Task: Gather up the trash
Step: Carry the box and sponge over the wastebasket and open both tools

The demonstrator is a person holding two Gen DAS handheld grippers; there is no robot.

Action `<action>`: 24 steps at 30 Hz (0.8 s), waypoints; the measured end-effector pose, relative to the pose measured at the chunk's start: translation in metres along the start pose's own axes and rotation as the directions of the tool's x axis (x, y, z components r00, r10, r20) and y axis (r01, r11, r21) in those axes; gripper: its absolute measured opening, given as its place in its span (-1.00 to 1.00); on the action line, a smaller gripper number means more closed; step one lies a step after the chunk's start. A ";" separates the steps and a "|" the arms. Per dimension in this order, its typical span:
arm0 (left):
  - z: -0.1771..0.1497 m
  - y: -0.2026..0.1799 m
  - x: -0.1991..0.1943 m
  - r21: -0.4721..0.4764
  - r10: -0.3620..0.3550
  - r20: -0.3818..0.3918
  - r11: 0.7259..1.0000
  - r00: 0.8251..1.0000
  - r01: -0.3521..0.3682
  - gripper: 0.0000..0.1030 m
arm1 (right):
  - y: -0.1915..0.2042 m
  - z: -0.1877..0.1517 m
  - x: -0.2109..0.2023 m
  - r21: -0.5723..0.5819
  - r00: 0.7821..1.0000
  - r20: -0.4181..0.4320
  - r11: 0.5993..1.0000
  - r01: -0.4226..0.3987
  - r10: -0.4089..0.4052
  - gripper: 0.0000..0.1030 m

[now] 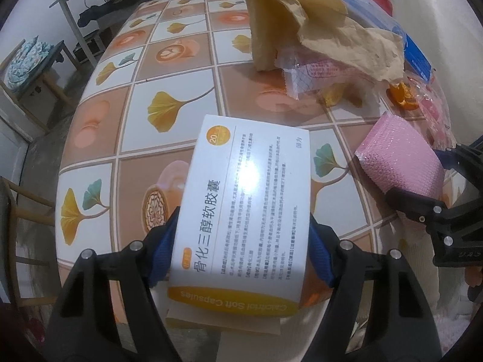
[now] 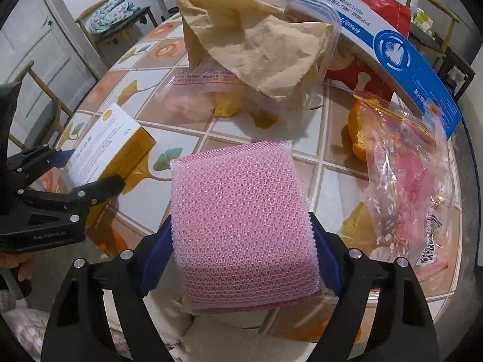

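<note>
1. Left gripper (image 1: 241, 238) is clamped on a white and yellow medicine box (image 1: 250, 187); blue pads (image 1: 164, 241) press both long sides. The box is held above the near edge of the table (image 1: 135, 69).
2. Right gripper (image 2: 241, 250) grips a pink bubble-wrap pack (image 2: 241, 211) w/ pads on both sides, also over the near edge.
3. Rest of the trash lies further back on the table: crumpled brown paper bag (image 2: 256, 48), clear plastic bags (image 2: 407, 181), orange peel (image 2: 359, 138), blue and white box (image 2: 392, 48).
4. The two held things are near each other, not touching.
</note>
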State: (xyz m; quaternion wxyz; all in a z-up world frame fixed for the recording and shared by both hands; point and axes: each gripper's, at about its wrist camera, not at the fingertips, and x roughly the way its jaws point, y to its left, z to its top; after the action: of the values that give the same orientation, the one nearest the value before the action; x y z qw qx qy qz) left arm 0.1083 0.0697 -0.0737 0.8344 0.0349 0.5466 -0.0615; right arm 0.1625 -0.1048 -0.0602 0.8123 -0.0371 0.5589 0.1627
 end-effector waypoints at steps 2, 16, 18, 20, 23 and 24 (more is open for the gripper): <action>0.000 -0.001 -0.001 -0.001 0.003 0.001 1.000 1.000 -0.003 0.37 | -0.001 0.000 -0.002 0.011 1.000 0.008 1.000 -0.011 0.011 0.53; 0.010 -0.003 -0.041 -0.010 -0.051 0.090 0.999 0.995 0.052 0.36 | -0.011 -0.003 -0.047 0.056 0.989 0.127 0.995 -0.088 0.080 0.51; 0.014 -0.008 -0.050 0.001 -0.070 0.112 0.998 0.991 0.071 0.36 | -0.014 -0.003 -0.056 0.069 0.984 0.147 0.992 -0.109 0.098 0.51; 0.019 -0.014 -0.058 0.018 -0.086 0.134 0.996 0.987 0.084 0.36 | -0.019 -0.004 -0.066 0.082 0.978 0.172 0.988 -0.132 0.116 0.51; 0.031 -0.029 -0.070 0.066 -0.128 0.177 0.991 0.976 0.118 0.36 | -0.030 -0.006 -0.083 0.112 0.969 0.218 0.984 -0.141 0.114 0.51; 0.035 -0.036 -0.072 0.081 -0.148 0.182 0.987 0.972 0.135 0.36 | -0.035 -0.008 -0.089 0.126 0.965 0.239 0.982 -0.142 0.109 0.51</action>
State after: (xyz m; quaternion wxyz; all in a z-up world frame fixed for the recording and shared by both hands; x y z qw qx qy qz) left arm 0.1070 0.0347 0.0066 0.8740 0.0183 0.4642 -0.1425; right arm 0.1368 -0.1599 0.0147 0.8604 0.0759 0.4718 0.1769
